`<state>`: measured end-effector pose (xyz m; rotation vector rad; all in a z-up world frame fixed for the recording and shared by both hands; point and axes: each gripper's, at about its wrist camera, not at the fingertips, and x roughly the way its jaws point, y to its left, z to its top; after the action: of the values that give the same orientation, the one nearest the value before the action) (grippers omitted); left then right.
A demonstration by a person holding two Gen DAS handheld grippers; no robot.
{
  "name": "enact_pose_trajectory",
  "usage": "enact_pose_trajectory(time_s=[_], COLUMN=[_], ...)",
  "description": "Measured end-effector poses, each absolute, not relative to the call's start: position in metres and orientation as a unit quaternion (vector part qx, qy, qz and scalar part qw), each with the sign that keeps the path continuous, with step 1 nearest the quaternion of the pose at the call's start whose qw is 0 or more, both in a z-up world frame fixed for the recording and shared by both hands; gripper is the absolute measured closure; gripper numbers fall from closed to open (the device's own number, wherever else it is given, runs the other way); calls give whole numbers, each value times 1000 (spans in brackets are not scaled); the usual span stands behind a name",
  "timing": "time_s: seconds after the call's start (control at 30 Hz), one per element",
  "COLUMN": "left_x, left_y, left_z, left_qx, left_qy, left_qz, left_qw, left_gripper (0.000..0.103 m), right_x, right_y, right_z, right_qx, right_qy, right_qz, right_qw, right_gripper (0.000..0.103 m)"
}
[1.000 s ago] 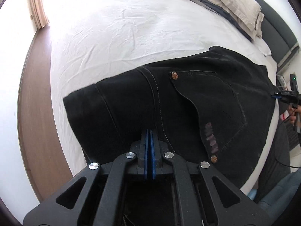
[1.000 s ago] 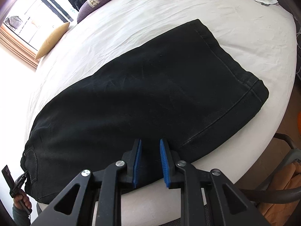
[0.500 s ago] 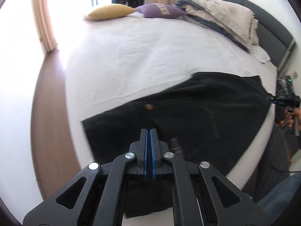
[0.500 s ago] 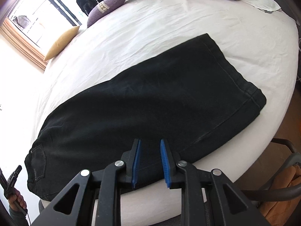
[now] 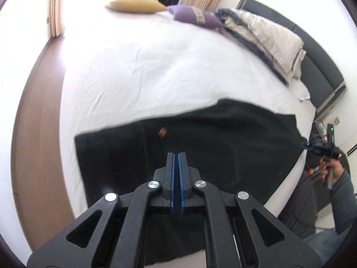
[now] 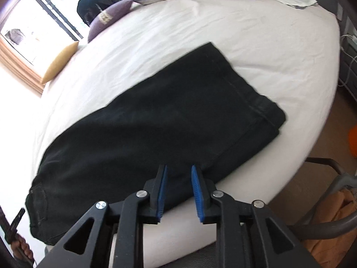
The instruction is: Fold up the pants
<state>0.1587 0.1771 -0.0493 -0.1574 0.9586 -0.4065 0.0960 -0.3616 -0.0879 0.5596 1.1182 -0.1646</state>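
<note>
Pants [image 6: 156, 120] (black, doubled lengthwise) lie flat across the white bed [image 5: 156, 67]. Left gripper [image 5: 177, 156] has its jaws pressed together over the waist end; right gripper [image 6: 177, 174] hovers at the near edge, jaws apart.

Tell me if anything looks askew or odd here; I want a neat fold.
Nothing stands out. The black pants lie flat, folded lengthwise on the white bed, near its edge. The left gripper is shut, the right gripper open.
</note>
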Motion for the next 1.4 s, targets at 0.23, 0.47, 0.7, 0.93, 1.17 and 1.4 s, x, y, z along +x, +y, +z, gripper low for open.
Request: enact_pose_trajectory(time_s=[0.23,0.47,0.7,0.93,1.17,1.4], left_x=[250,224,205,218,218,215], left_y=[89,140,56,33,25,24], left_z=[-122,-126,-71,-145,-154,-156], left_qx=[-31,-96,-51,-93,-90,-84], left_qy=[536,515,493,530,531,523], left_qz=[-219,-197,-269,-253,-242,-237], left_qw=[815,829,826,804,807,814], left_gripper=[98,98,98,98,98,99], right_x=[137,95,103,90,67,27], right_y=[-312,-396,-380,-456,-515,-494], right_z=[-128,-118,-108,-140,-81,-114], right_qx=[278,318,367,405,404,516], right_qy=[539,506,445,432,356,338], right_qz=[1,-121,7,-96,-222,-176], right_qw=[795,793,817,800,813,767], right_gripper=[76,100,52,103,58,47])
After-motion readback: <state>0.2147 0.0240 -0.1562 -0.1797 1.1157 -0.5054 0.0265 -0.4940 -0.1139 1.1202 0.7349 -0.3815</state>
